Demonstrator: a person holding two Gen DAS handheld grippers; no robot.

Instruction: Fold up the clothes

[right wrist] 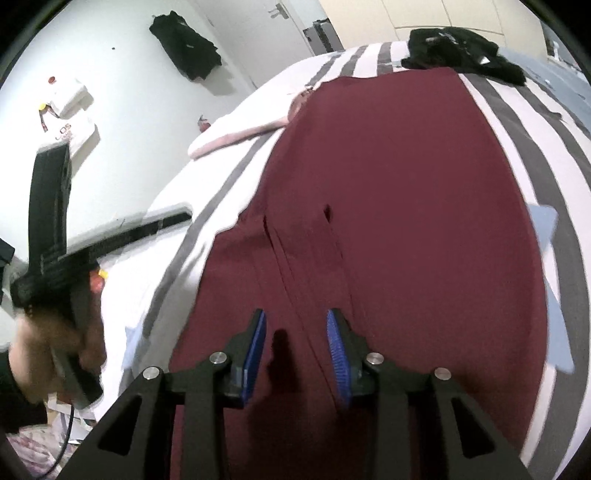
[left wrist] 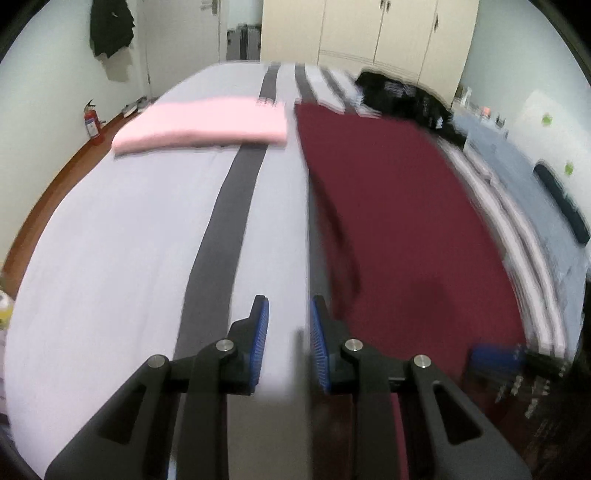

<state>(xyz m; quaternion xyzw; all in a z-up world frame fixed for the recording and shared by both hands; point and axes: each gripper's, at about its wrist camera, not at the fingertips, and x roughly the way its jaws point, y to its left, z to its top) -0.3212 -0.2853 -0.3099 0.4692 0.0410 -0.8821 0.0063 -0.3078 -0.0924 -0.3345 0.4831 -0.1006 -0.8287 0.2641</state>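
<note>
A maroon garment (left wrist: pixel 399 206) lies spread flat on the striped bed (left wrist: pixel 129 229), with a fold running along its left edge. My left gripper (left wrist: pixel 289 306) hovers open above bare sheet just left of that edge, nothing between its blue pads. My right gripper (right wrist: pixel 296 321) stands open over the near part of the maroon garment (right wrist: pixel 406 177), above some long creases, and holds nothing. A folded pink garment (left wrist: pixel 207 122) rests farther back on the left, also seen as a pink garment (right wrist: pixel 236 138) in the right wrist view. A person's hand (right wrist: pixel 44 339) grips the left tool's handle.
A crumpled black garment (left wrist: pixel 402 96) lies at the far end of the bed. A red fire extinguisher (left wrist: pixel 92 123) stands on the wooden floor by the left wall. Dark clothing (left wrist: pixel 110 26) hangs on that wall; cream wardrobes (left wrist: pixel 369 29) stand behind the bed.
</note>
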